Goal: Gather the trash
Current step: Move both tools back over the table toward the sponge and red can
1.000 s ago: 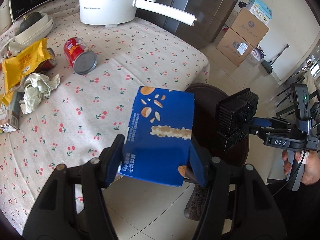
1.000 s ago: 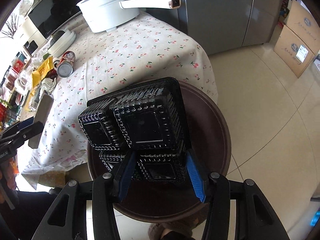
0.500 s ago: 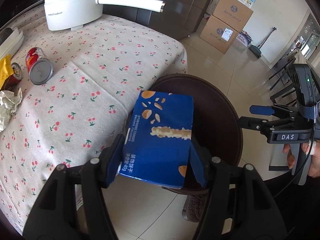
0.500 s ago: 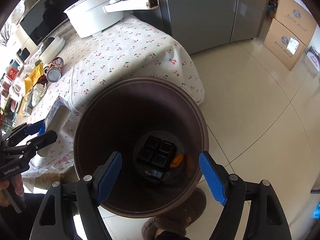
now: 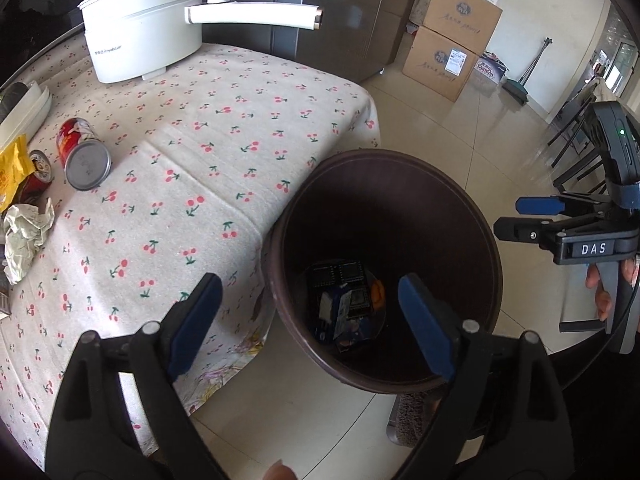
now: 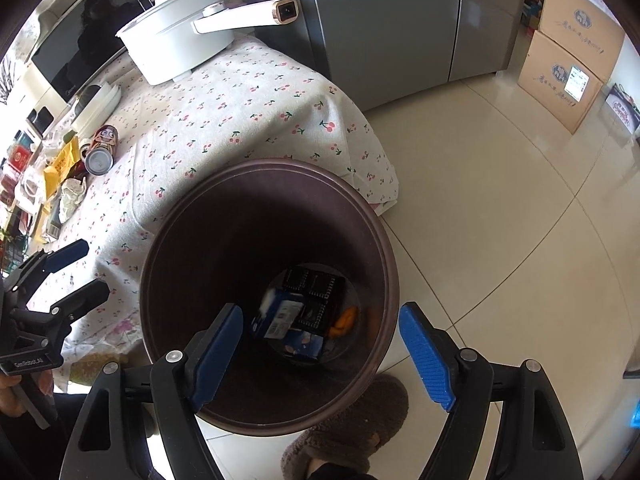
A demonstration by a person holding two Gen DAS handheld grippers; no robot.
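A dark brown trash bin (image 5: 472,216) (image 6: 384,240) stands on the floor beside the table. At its bottom lie a blue biscuit box (image 5: 340,316) (image 6: 276,312), a black plastic tray (image 5: 340,272) (image 6: 320,288) and an orange scrap (image 6: 345,320). My left gripper (image 5: 310,312) is open and empty above the bin's near rim. My right gripper (image 6: 320,344) is open and empty above the bin. On the table lie a red can (image 5: 82,152) (image 6: 102,150), a second can (image 5: 36,170), a yellow wrapper (image 5: 10,172) and crumpled paper (image 5: 24,236).
A white electric pot (image 5: 140,24) with a long handle stands at the table's far end. White dishes (image 5: 24,112) sit at the table's left edge. Cardboard boxes (image 5: 448,40) and a grey fridge (image 6: 400,20) stand beyond. A slippered foot (image 6: 348,440) is by the bin.
My left gripper opened and the blue biscuit box dropped into the bin. Earlier my right gripper opened and dropped the black tray there. Both grippers now hover over the bin.
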